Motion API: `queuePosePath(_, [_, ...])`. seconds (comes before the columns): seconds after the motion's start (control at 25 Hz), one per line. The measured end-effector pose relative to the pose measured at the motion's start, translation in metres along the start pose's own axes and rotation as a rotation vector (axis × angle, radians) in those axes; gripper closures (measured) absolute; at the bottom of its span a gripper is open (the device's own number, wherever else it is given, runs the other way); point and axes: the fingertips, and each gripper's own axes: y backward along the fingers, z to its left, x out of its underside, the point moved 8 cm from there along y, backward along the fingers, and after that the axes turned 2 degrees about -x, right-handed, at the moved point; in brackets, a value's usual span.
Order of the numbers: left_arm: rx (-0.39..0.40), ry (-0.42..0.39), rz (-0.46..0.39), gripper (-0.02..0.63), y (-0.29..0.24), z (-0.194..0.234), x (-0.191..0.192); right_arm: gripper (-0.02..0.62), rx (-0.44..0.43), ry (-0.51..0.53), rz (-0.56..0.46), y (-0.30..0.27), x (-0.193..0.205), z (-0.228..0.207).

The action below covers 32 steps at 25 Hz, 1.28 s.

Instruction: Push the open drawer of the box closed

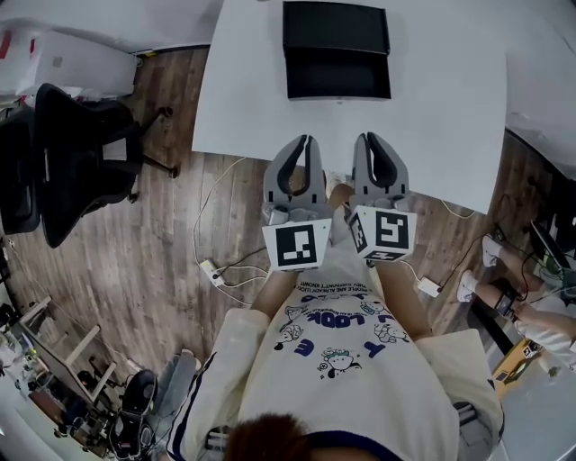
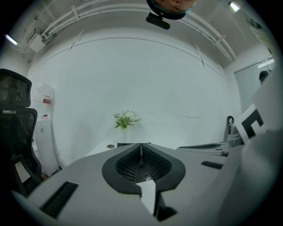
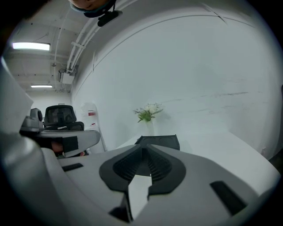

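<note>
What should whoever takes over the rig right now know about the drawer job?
Left gripper: shut, empty, tips over the near edge of the white table.
Right gripper: shut, empty, right beside it.
Black box: at the table's far side, its drawer pulled out toward the person.
Done: nothing; neither gripper touches the box.
Left: reach forward and push the drawer in.
</note>
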Motion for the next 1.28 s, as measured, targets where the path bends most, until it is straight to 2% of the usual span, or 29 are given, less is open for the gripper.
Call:
queuePosePath(0.76, [-0.031,-0.017,0.101,0.582,-0.066,0.005,0.024,0.551,-0.060,-0.030,0.126,-0.070,0.020,-0.029])
queuePosePath(0.88, [-0.032,-0.014,0.121,0.582,-0.074,0.007,0.032,0.488,-0.065,-0.039,0.154,-0.081,0.029,-0.031])
queuePosePath(1.28, [-0.054,-0.005,0.178,0.583,-0.086,0.017,0.056,0.479,-0.055,-0.051,0.244,-0.103,0.060,-0.035])
